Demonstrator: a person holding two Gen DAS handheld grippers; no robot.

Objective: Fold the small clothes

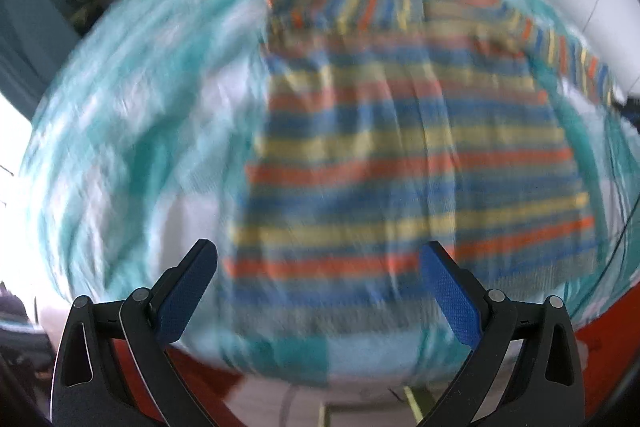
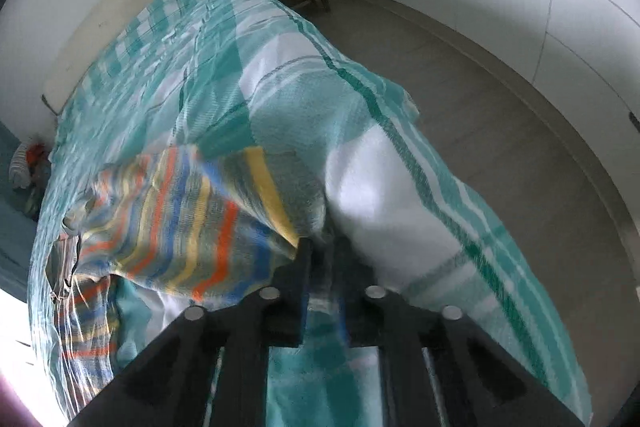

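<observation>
Bed [image 2: 280, 39] w/ teal-and-white plaid blanket [image 1: 132, 99] over the whole top, wrinkled, edge hanging off the side twd the grey floor [image 2: 500, 131]. Striped shirt [image 1: 404, 155] (orange/blue/yellow/grey) lies on the blanket, mostly flat in left wrist view; right wrist view shows one part lifted off it.

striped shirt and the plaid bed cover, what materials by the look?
Striped shirt: soft knit, likely cotton jersey, matte; it drapes and wrinkles where the right gripper pinches its edge. Plaid bed cover: woven, slightly fuzzy, matte blanket cloth, cotton or blend; the weave texture shows near its hanging edge. Blur leaves both uncertain.
</observation>
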